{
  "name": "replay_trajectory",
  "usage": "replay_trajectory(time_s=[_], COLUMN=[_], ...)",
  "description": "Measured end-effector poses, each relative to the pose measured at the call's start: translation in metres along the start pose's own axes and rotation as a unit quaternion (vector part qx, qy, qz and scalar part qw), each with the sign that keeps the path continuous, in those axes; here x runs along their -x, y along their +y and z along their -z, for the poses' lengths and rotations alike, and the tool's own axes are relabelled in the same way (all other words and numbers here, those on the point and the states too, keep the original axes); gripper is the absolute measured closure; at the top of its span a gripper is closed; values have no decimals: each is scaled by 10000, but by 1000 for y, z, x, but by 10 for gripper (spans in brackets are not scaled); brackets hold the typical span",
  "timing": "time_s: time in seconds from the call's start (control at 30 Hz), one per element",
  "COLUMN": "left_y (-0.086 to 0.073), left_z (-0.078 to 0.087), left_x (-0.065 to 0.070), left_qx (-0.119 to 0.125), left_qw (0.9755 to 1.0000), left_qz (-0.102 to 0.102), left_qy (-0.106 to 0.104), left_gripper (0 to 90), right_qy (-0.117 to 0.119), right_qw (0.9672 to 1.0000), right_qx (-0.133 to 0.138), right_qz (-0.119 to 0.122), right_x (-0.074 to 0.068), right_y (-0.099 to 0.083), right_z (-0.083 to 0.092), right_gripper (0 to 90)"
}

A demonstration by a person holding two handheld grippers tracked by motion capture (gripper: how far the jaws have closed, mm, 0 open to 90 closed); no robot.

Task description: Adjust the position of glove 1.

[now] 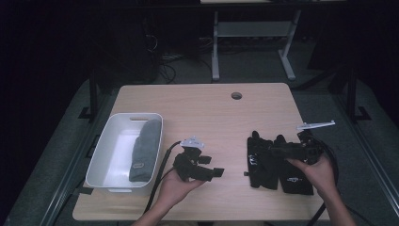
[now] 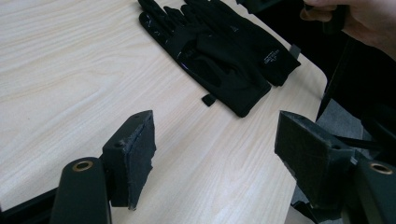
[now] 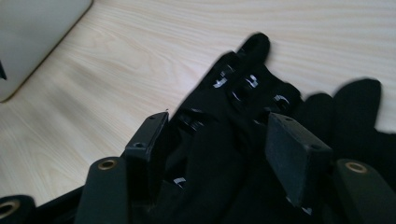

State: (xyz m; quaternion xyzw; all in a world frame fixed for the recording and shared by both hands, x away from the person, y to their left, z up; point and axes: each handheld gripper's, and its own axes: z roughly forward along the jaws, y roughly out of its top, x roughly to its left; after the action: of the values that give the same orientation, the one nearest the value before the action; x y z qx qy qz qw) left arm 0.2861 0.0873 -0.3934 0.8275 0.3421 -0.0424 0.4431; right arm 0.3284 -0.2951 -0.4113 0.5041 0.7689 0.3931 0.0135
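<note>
Black pads of the right tool stand apart over the 2 black gloves, one glove's fabric between them; whether they press it I cannot tell. Left tool has its jaws wide apart with nothing between them, above bare desk, near the gloves. White bin at the desk's left holds a grey glove.

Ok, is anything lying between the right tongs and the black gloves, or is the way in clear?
Nothing visible blocks them. The right tongs stand open directly over the near black glove, its fabric between the jaws, though the pads don't appear to press on it. The second glove lies beside it.
</note>
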Motion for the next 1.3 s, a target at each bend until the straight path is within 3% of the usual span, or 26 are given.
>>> replay_trajectory(time_s=[0.53, 0.77, 0.8, 0.97, 1.03, 1.17, 1.3], left_y=[0, 0, 0, -1, -1, -2, -3], left_z=[-10, -14, -14, -15, -15, -15, -15], left_x=[4, 5, 5, 5, 5, 5, 5], left_qx=[-101, -148, -143, -151, -154, -157, -142], left_qw=[9999, 9999, 9999, 9999, 9999, 9999, 9999], left_qz=[-42, -35, -26, -24, -10, -7, -7], left_qy=[-29, -30, -33, -38, -33, -48, -46], left_gripper=[277, 278, 278, 278, 278, 278, 278], right_qy=[-596, -860, -1021, -1255, -1475, -1621, -1631], right_qw=[9979, 9955, 9933, 9893, 9849, 9812, 9808], right_qx=[-263, -364, -462, -511, -509, -586, -604], right_qz=[-22, 137, 300, 543, 757, 867, 878], right_x=[28, 27, 25, 20, 17, 14, 13], right_y=[-44, -51, -52, -55, -56, -55, -55], right_z=[6, 5, 3, -1, -3, -5, -6], right_gripper=[441, 485, 512, 570, 623, 679, 739])
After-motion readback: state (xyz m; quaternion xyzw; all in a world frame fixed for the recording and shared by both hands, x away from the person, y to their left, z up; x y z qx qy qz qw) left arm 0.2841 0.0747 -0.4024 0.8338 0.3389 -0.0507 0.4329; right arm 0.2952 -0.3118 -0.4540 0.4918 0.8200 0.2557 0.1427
